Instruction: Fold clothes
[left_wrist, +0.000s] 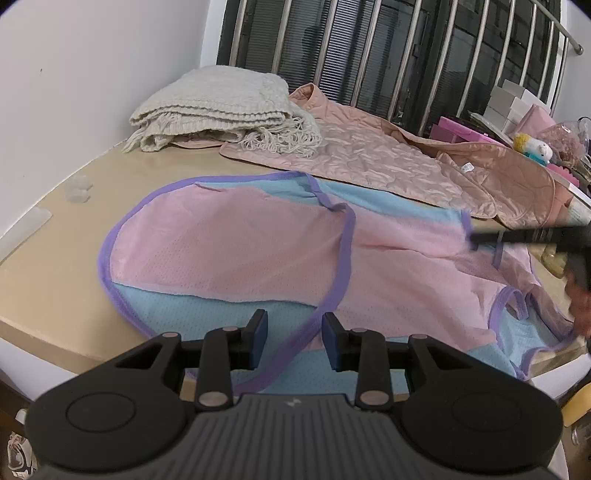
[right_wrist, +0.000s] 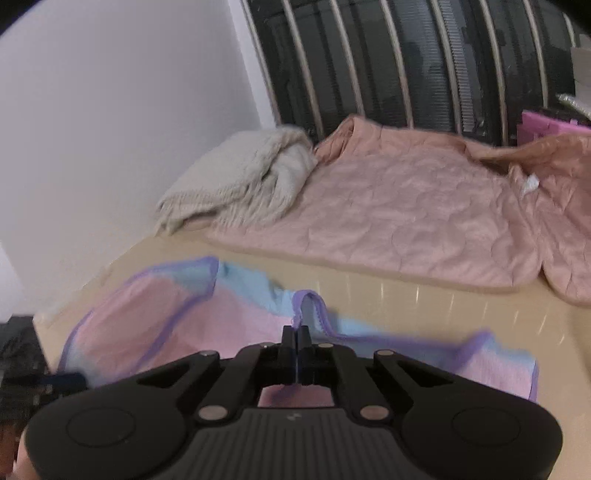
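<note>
Right gripper (right_wrist: 297, 332) fingers pinch the pink-blue garment's (left_wrist: 229, 251) purple trim to lift a fold — left gripper (left_wrist: 295, 341) fingers spread, empty, hovering over the bench (left_wrist: 74, 206).

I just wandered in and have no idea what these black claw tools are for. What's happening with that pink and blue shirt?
A person is folding clothes on a beige table with a gripper in each hand. The right gripper is shut on the purple trim of the pink and blue mesh top, lifting that edge. The left gripper hovers open over the near hem, gripping nothing. A pink quilted jacket and a folded cream knit lie further back.
</note>
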